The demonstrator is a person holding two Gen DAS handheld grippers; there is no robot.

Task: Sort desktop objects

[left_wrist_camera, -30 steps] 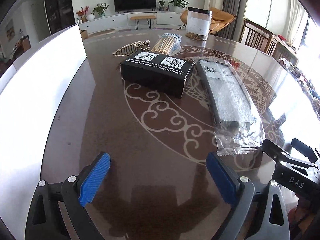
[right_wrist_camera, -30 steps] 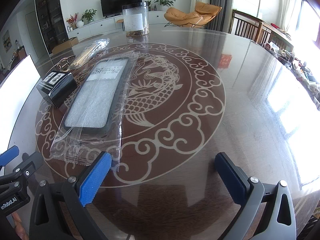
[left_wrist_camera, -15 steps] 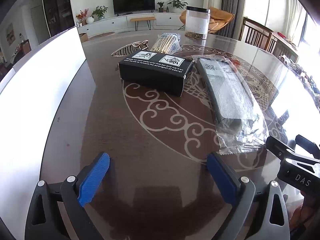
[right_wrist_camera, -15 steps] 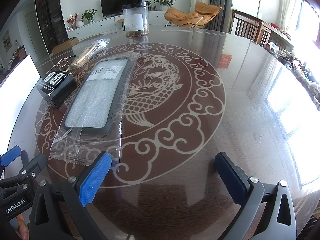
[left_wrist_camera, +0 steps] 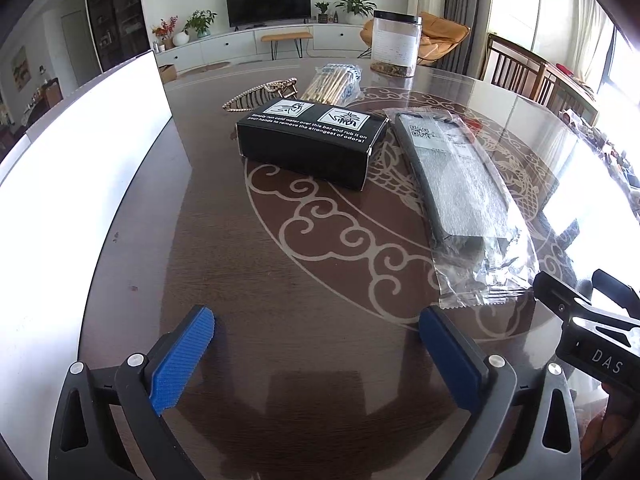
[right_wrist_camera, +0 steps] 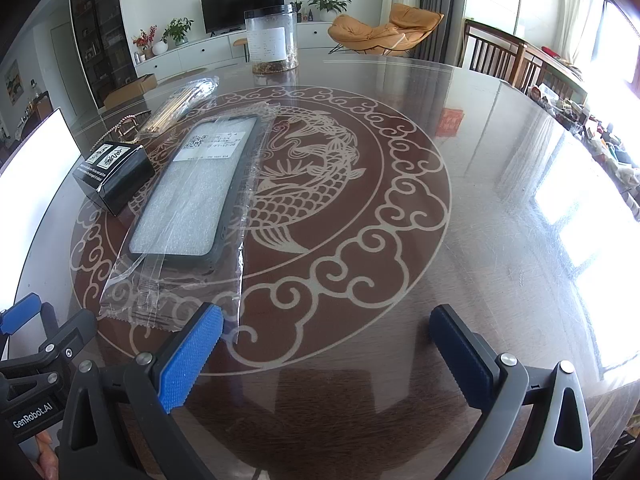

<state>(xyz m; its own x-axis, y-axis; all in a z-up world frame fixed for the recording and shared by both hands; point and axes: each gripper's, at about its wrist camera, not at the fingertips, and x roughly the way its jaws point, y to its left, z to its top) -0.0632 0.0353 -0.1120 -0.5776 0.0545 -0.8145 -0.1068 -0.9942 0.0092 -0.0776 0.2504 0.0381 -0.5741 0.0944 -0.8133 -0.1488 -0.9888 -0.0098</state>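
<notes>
On the round dark table [left_wrist_camera: 280, 280] lie a black printed box [left_wrist_camera: 312, 140], a grey phone case in a clear bag [left_wrist_camera: 456, 184], a gold hair clip [left_wrist_camera: 260, 94] and a bagged bundle of sticks [left_wrist_camera: 332, 82]. My left gripper [left_wrist_camera: 316, 320] hovers over bare wood well short of the box. Its jaws are opening and nothing is between them. My right gripper [right_wrist_camera: 326, 314] stands open and empty, just right of the bag's near end [right_wrist_camera: 168, 300]. The right wrist view also shows the box [right_wrist_camera: 114, 172], the case [right_wrist_camera: 196, 196] and the sticks [right_wrist_camera: 180, 106].
A clear jar with a black lid [left_wrist_camera: 396, 48] stands at the table's far side. A tall white panel [left_wrist_camera: 80, 184] runs along the left edge. Wooden chairs [right_wrist_camera: 496, 56] stand at the far right. Each gripper's body shows in the other's view.
The blue pads of my left gripper have spread a little wider. Neither hand has shifted noticeably, and the objects on the table lie as before.
</notes>
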